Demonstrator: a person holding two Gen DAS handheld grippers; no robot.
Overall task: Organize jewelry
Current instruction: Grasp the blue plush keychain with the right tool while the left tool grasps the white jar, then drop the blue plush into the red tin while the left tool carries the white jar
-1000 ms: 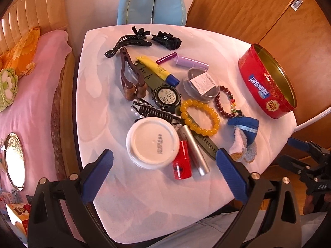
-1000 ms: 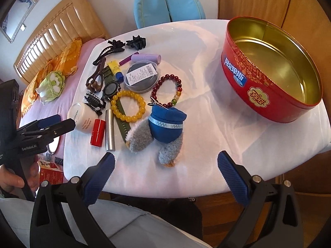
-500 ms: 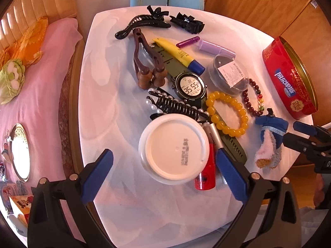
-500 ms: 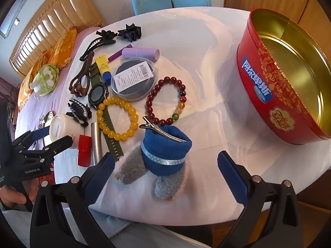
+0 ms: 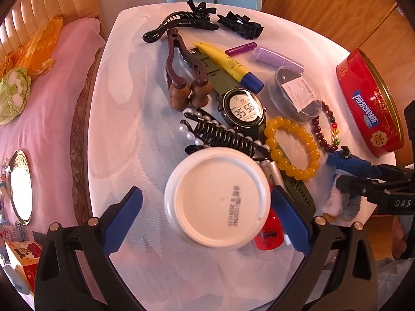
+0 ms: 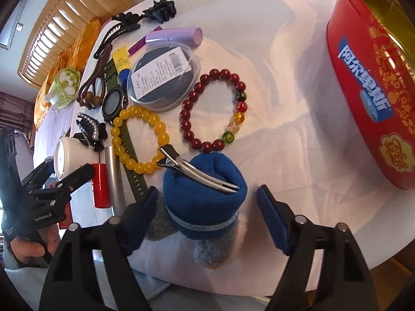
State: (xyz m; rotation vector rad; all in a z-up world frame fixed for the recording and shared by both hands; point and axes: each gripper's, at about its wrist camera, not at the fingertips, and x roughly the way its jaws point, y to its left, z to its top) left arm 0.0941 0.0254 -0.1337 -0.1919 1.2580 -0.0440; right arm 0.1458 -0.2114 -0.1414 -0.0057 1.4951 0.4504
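Note:
My left gripper [image 5: 207, 215] points down over a white round jar [image 5: 218, 199]. Its jaws are closing with the jar between them, and the left pad still stands clear of it. My right gripper [image 6: 207, 215] hangs over a blue plush hair clip [image 6: 205, 199] with a metal clasp [image 6: 197, 171] on top. Those jaws are also closing around the clip, and a gap remains at the right pad. A yellow bead bracelet [image 6: 140, 140] and a dark red bead bracelet [image 6: 212, 108] lie just beyond. The red tin [image 6: 373, 83] stands open at the right.
On the white table [image 6: 285, 51] lie a green digital watch [image 5: 243, 111], a pearl claw clip [image 5: 220, 134], black hair clips [image 5: 181, 23], a wooden massager [image 5: 186, 77], a yellow tube [image 5: 228, 64], a clear lidded case [image 5: 295, 96], a red lipstick [image 5: 269, 230] and a silver tube. A pink bed [image 5: 39, 129] lies left.
Both grippers have come down closer to the table. The jar and the blue clip now fill the space between the fingers, and both pairs of jaws have narrowed, the right more.

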